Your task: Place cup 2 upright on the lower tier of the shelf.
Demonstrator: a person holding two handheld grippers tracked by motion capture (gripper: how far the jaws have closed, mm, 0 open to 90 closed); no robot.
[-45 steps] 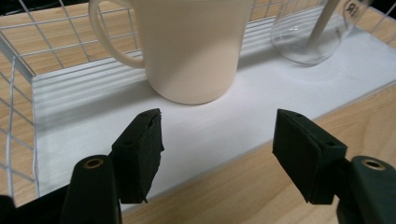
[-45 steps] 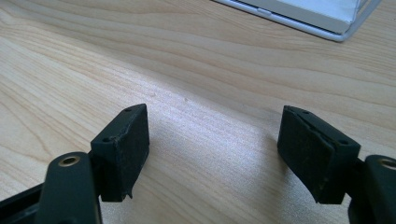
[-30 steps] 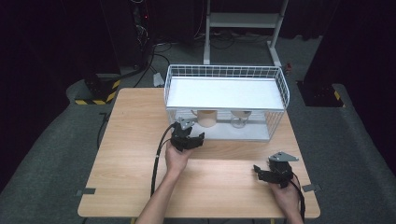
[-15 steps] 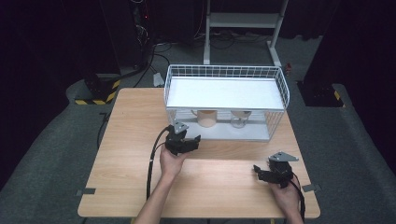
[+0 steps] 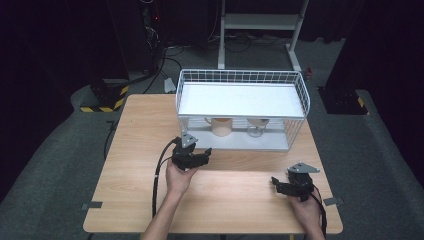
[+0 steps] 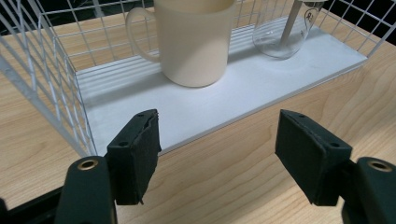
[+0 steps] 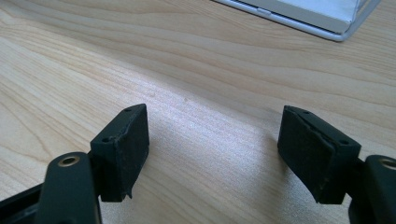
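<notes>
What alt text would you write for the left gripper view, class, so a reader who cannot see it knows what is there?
The left gripper holds its two black jaws wide open above a wooden table, aimed at a cream mug on the white shelf of a wire rack. A clear glass vessel stands beside the mug, a pale stick leaning inside it.
</notes>
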